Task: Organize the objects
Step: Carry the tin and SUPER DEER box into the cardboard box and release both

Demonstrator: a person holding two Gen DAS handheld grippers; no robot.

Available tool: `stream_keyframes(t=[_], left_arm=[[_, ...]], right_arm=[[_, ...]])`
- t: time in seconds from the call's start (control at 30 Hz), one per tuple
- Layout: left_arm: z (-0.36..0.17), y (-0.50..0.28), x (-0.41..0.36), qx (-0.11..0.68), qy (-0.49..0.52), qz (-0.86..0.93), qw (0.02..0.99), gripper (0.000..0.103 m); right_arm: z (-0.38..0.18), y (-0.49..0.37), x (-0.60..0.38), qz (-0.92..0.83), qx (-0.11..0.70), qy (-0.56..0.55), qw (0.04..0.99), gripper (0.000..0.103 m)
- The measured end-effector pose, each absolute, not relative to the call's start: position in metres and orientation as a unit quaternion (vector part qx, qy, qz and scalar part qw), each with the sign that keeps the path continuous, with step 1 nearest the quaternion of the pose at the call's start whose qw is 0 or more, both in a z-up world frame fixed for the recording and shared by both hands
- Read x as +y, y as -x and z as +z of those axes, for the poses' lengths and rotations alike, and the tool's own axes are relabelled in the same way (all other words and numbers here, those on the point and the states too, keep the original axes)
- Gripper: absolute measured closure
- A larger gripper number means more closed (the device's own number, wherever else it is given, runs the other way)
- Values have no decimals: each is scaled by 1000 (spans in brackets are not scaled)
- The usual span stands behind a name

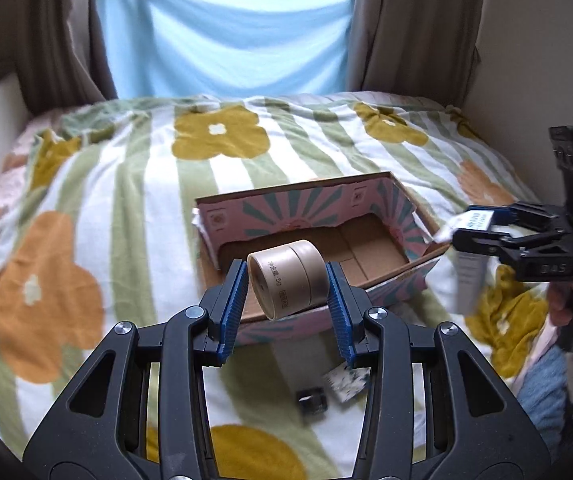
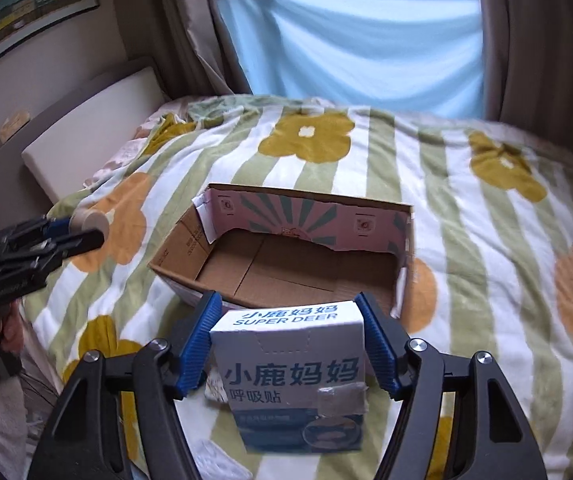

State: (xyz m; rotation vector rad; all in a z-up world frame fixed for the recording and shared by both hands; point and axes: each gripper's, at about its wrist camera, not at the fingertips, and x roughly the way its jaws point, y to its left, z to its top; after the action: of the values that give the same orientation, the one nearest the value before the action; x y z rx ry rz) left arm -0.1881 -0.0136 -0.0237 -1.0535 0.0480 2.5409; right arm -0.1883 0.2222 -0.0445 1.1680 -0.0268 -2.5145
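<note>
Grippers are both loaded, held above a bed covered by a flowered, striped blanket (image 1: 134,184). My left gripper (image 1: 286,292) points forward and slightly down, its blue ribbed pads (image 1: 233,300) clamped on the flat ends of a beige cylindrical jar (image 1: 286,282) lying on its side. The jar hangs in the air over the near edge of the cardboard box (image 1: 390,184). From the right wrist camera I see that same left gripper at the left edge of the bed, jar end (image 2: 95,219) showing beyond its fingers.

My right gripper (image 2: 290,344) also aims forward, its pads closed on the two sides of a white and blue "SUPER DEER" carton (image 2: 290,376), held upright just short of the box's near edge. From the left wrist camera the right gripper (image 1: 482,232) sits off the box's right corner.

I see the open box (image 2: 310,204) in the middle of the bed; its bare brown floor holds nothing visible.

On the blanket below my left gripper, near the bed's front edge, lie a small dark item (image 1: 311,399) and a torn pale wrapper (image 1: 346,382). Blue fabric (image 1: 226,32) hangs between brown curtains (image 1: 390,20) behind the bed.
</note>
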Motion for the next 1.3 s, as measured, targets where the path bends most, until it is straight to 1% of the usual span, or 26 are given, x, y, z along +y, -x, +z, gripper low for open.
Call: stream_keyframes(t=[0.13, 0.23, 0.4, 0.67, 0.87, 0.93, 0.97, 1.0, 1.07, 1.1, 1.2, 1.3], left_arm=[[-37, 225, -2, 7, 389, 902, 185, 67], [-50, 254, 2, 2, 402, 899, 175, 67], [-70, 287, 12, 12, 422, 891, 165, 67], [-95, 307, 23, 23, 442, 881, 167, 67], [-94, 312, 27, 39, 439, 884, 158, 67], [-91, 314, 31, 55, 433, 887, 149, 61], [-90, 315, 32, 61, 433, 888, 145, 36], [-89, 315, 33, 66, 432, 889, 141, 1], [-88, 312, 32, 70, 421, 893, 142, 0], [-89, 312, 32, 70, 422, 892, 142, 0], [-91, 308, 27, 65, 426, 891, 142, 0], [-95, 302, 23, 58, 431, 888, 147, 0]], right_arm=[[-44, 231, 223, -886, -48, -426, 177, 40], [-44, 256, 219, -889, -35, -428, 158, 40], [-59, 283, 216, -883, -15, -448, 138, 40], [-78, 302, 215, -874, -6, -466, 136, 40], [-76, 316, 207, -875, 4, -469, 124, 40], [-78, 321, 203, -876, 19, -470, 112, 39], [-79, 324, 203, -875, 23, -473, 100, 37], [-79, 326, 203, -874, 20, -476, 93, 26], [-81, 329, 205, -869, 2, -485, 99, 10], [-82, 329, 207, -867, -9, -488, 100, 4], [-79, 322, 214, -875, -45, -469, 108, 2], [-76, 315, 215, -878, -51, -461, 115, 1]])
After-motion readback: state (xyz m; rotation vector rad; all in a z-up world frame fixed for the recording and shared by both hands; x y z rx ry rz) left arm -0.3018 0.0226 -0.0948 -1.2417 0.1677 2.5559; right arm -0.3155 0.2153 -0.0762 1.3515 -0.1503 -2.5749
